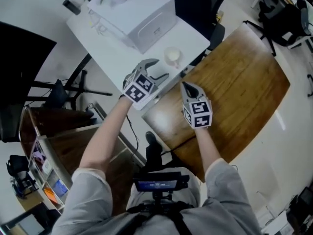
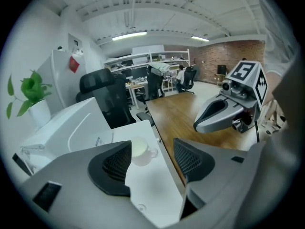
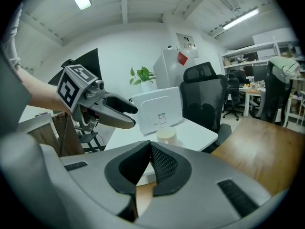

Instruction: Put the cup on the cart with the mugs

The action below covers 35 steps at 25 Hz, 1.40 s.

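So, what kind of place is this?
Probably an open-plan office or workshop: a black office chair stands behind a white table, cluttered shelves line the back wall, and strip lights hang from the ceiling.
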Available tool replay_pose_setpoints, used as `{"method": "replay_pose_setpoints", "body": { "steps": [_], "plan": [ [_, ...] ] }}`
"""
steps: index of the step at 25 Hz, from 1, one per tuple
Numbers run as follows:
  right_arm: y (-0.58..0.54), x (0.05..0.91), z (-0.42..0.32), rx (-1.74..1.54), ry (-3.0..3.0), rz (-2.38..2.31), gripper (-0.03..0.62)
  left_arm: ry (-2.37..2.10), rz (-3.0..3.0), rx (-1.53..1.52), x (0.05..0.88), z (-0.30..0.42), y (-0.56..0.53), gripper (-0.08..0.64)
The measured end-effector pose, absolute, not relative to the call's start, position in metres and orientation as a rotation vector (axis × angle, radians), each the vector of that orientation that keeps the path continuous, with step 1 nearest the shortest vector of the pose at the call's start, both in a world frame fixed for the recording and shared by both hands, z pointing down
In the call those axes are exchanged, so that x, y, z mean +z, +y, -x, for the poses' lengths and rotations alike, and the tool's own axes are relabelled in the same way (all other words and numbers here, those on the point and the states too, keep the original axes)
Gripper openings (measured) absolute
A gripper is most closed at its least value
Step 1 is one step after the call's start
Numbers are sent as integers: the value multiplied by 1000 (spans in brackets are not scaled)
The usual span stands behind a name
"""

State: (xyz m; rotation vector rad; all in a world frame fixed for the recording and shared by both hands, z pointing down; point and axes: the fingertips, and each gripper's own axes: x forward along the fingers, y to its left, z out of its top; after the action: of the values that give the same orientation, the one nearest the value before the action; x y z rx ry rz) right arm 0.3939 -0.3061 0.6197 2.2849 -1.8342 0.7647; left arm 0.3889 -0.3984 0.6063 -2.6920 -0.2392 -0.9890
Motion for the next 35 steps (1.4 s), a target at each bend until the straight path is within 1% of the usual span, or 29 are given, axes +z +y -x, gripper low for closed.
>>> {"method": "replay_pose_setpoints", "body": {
  "steps": [5, 8, 10, 16, 17, 27, 28, 29, 35],
  "plan": [
    [-319, 642, -414, 788, -1803, -2312, 0, -473, 2423, -1104, 648, -430, -407, 349],
    [-326, 652, -426, 796, -1796, -2323, 0, -591, 2217, -1166, 669, -448, -411, 420],
    [-327, 659, -433, 806, -1791, -2332, 0, -663, 2079, -1190, 682, -458, -412, 443],
    [-325, 674, -446, 836, -1775, -2365, 0, -845, 1663, -1193, 720, -472, -426, 468],
    [-324, 676, -447, 839, -1775, -2368, 0, -862, 1623, -1196, 725, -473, -428, 490],
    [-312, 684, -459, 868, -1765, -2396, 0, -903, 1507, -1230, 750, -483, -435, 491],
    [-311, 684, -460, 871, -1766, -2397, 0, -902, 1499, -1230, 751, -484, -434, 481],
    [-310, 684, -460, 872, -1767, -2397, 0, -901, 1498, -1230, 751, -483, -434, 423],
    [-309, 681, -460, 865, -1776, -2401, 0, -893, 1544, -1254, 748, -478, -432, 409]
  ]
}}
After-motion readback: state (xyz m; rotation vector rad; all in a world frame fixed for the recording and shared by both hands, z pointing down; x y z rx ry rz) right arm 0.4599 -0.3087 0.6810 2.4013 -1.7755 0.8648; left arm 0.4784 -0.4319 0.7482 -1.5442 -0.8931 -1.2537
